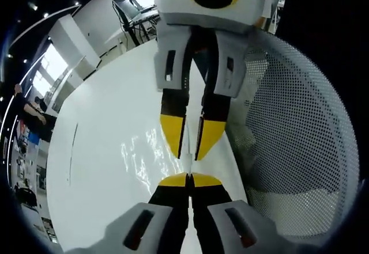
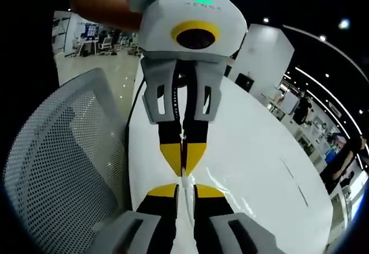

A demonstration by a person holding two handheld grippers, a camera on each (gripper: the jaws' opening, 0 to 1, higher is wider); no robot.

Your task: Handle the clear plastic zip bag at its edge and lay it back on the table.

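Note:
The clear plastic zip bag point(image 1: 144, 157) lies as a glinting sheet over the white table point(image 1: 98, 110), with its edge running up between both grippers. My left gripper point(image 1: 188, 179) rises from the bottom of the left gripper view, its yellow tips shut on that edge. My right gripper point(image 1: 189, 148) faces it from above, tips almost touching, pinched on the same thin strip. In the right gripper view my right gripper point(image 2: 184, 191) holds the bag edge point(image 2: 185, 180), and my left gripper point(image 2: 183, 163) comes down shut right in front of it. The bag point(image 2: 228, 180) shines faintly to the right.
A white mesh office chair point(image 1: 300, 133) point(image 2: 63, 150) stands tight against the table's near edge point(image 2: 135, 167). A hand point(image 2: 98, 3) holds the left gripper. The long table point(image 2: 265, 150) stretches away; people point(image 1: 29, 113) point(image 2: 346, 156) and desks stand in the far background.

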